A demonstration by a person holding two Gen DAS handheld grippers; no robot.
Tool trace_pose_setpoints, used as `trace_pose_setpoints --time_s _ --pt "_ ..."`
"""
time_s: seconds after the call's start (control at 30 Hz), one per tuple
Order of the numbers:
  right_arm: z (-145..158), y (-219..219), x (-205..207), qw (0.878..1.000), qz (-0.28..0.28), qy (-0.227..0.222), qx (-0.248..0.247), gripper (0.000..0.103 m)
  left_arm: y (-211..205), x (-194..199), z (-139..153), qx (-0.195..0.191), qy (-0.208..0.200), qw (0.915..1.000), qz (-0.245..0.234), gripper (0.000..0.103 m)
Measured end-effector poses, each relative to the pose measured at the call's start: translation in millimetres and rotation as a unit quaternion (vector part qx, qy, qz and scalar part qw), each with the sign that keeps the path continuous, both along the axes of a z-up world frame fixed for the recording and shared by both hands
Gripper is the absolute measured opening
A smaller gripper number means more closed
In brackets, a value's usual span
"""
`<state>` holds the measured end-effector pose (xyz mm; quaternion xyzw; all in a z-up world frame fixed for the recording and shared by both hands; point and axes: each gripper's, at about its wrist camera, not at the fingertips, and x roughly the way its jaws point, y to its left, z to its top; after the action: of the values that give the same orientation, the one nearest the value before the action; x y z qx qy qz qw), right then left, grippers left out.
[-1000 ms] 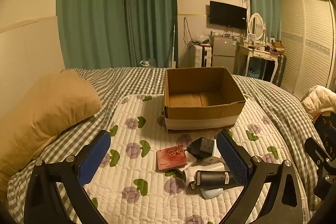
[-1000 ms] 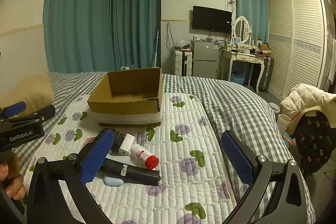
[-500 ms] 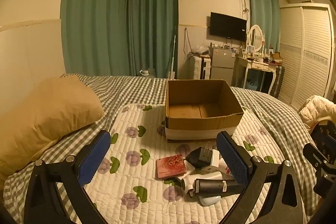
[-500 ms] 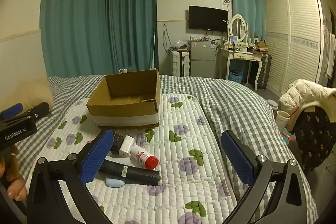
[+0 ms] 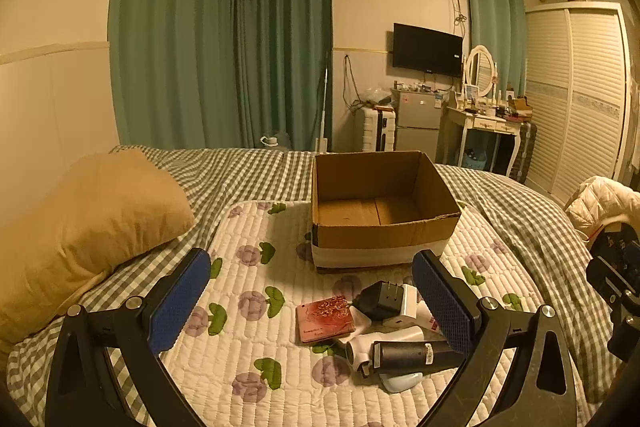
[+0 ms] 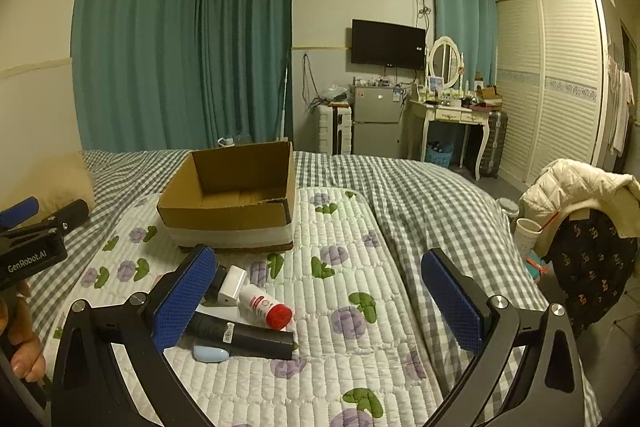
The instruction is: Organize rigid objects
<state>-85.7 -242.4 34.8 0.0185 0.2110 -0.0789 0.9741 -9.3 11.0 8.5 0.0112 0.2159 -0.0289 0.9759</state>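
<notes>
Both grippers, left gripper and right gripper, were spread wide, holding nothing. Cardboard box sat far-centre on the quilt; black charger, red card and black cylinder clustered just near of it, quilt bare to their left.

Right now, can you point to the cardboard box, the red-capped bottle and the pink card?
cardboard box (image 5: 384, 235), left wrist view, front wall.
red-capped bottle (image 6: 264, 306), right wrist view, white body.
pink card (image 5: 325, 319), left wrist view, top face.

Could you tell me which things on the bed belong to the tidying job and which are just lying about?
Job: cardboard box, black charger, red card case, white bottle, black tube.
Lying about: pillow, jacket, cup.
</notes>
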Motion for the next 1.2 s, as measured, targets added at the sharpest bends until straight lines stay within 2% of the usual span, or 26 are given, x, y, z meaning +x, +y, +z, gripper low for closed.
trace_pose_setpoints --time_s 0.77,0.97,1.2 --pt "7.3 11.0 -8.5 0.999 0.033 0.006 0.018 0.103 7.4 -16.6 17.1 -0.006 -0.015 0.9999 -0.001 0.103" --pt "10.1 11.9 -13.1 0.999 0.032 0.003 0.015 0.103 2.8 -24.1 22.2 0.004 -0.025 0.9996 -0.011 0.103" --pt "16.4 9.0 -14.7 0.999 0.028 0.000 0.016 0.103 7.4 -26.0 26.2 -0.003 -0.023 0.9997 -0.002 0.103"
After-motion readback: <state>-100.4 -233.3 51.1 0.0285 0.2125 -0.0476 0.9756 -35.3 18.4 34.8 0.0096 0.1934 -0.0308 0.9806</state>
